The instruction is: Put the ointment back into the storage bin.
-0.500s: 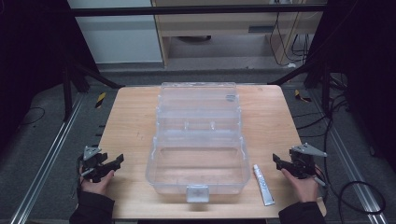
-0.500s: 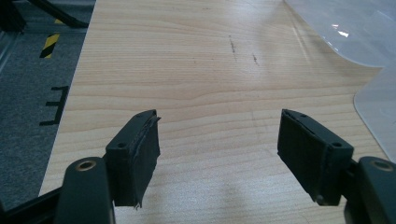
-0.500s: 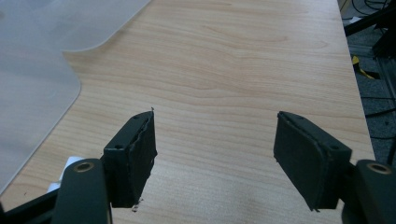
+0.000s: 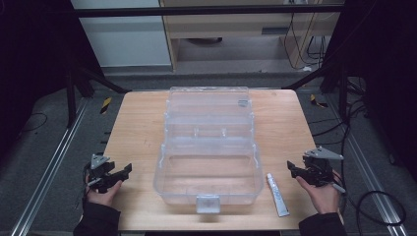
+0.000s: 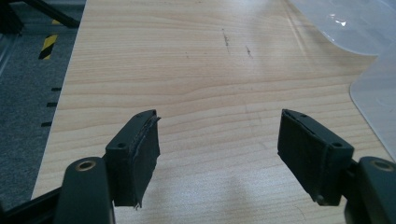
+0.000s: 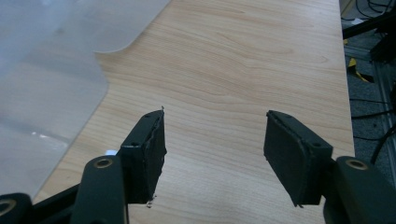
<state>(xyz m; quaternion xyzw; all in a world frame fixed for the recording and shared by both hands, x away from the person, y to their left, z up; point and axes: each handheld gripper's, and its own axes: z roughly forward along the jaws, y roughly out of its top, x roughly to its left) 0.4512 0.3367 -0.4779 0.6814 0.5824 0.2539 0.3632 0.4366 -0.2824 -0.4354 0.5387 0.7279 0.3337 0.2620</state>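
1. My left gripper (image 4: 123, 173) rests at the table's (image 4: 137, 123) near left corner, fingers spread wide with nothing between them; in the left gripper view the pads (image 5: 140, 154) frame only bare wood.
2. My right gripper (image 4: 295, 172) sits near the right edge toward the near right corner, fingers likewise spread and empty; its pads (image 6: 149, 154) stand over bare wood too.
3. The clear plastic box (image 4: 209, 147) stands open in the middle of the table, lid laid back toward the far edge, its latch (image 4: 207, 203) at the near edge. The tray looks empty, as far as the clear walls let me tell.
4. A small white tube (image 4: 277, 194) lies flat by the near edge, between the box and my right gripper, touching neither. I take it as the piece in hand, being nearest my right fingers.
5. Risk: the tube lies low and flat; closing from too high would slip over it or skid it toward the near edge and off.
6. Risk: squeezing the soft body hard could deform it or force out its contents.
7. Risk: the box wall stands just beside the tube; a wide approach could knock it and shift the light box.
8. Risk: clear walls are hard to judge, so a carried tube may catch the rim.
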